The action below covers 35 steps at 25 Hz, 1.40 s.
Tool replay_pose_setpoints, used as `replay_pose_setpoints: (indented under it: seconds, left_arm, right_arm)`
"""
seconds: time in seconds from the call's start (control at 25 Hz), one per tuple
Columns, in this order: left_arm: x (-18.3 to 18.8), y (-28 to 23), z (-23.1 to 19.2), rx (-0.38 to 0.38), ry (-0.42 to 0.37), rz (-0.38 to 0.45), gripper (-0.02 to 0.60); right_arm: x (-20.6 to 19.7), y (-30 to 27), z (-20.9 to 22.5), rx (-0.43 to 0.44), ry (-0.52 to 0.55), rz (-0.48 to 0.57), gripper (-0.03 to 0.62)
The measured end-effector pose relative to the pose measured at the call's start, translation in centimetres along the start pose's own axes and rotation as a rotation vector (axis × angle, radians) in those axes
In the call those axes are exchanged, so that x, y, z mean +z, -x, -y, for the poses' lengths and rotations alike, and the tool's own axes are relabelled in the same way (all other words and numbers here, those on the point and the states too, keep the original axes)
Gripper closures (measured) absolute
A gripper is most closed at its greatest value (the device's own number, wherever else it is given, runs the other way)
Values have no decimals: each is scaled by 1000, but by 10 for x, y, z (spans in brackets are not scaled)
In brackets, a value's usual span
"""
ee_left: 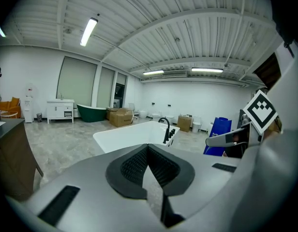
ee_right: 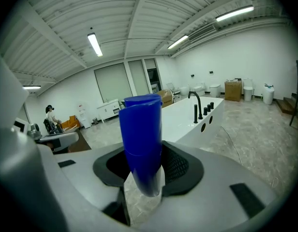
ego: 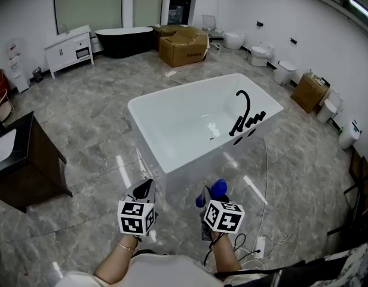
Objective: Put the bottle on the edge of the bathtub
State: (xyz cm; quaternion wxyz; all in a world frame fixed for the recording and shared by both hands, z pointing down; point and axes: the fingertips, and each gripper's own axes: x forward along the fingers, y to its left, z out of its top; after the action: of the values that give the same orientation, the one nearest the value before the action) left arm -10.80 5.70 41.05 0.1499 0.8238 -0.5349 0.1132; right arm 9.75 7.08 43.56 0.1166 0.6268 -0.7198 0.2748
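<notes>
Right, status at that moment: my right gripper (ee_right: 145,170) was clamped on the blue bottle (ee_right: 141,139). The pads bit near its lower end, and most of it stuck up past my fingertips, looking slightly tilted. My left gripper (ee_left: 148,150) was pinched shut with nothing in it, just beside the right one. The bathtub (ego: 190,161) sat ahead of and below both sets of fingertips, not yet under them. Its nearest corner lay closest to my left fingertips. The faucet (ego: 242,109) and its knobs were further out, ahead and to the right of the bottle. The bottle was in the air, touching nothing but my pads.

Step in hand, as I judged it, was to carry the bottle over and set it down on the rim. What it needed:
- The grip was low, so the bottle looked top-heavy in my pads. Slow travel, no wrist flicks.
- Bottle squared upright before descent, so the base landed flat.
- Target was a flat stretch of rim, clear of the faucet. Too near either lip and it could tip into the tub or onto the floor.
- Base fully seated first, then pads eased apart and backed straight out, no brushing.
- Left gripper had no job there, so best kept out of the path.
</notes>
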Motion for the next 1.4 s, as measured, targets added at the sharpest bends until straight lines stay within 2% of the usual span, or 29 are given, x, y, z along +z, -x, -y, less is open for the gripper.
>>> replay_pose_setpoints:
  seconds: [0.2, 0.6, 0.96, 1.4]
  left_arm:
    - [-3, -5, 1, 2, 1, -14, 571]
    - [8, -29, -2, -3, -10, 14, 571]
    - [24, -68, -14, -27, -12, 28, 571]
    - [38, -126, -35, -64, 3, -5, 571]
  right_arm:
    - [-6, -3, 7, -8, -11, -24, 424]
    - [5, -14, 18, -20, -19, -10, 424]
    - [29, -41, 25, -39, -15, 9, 424]
    - [61, -92, 25, -53, -12, 0, 424]
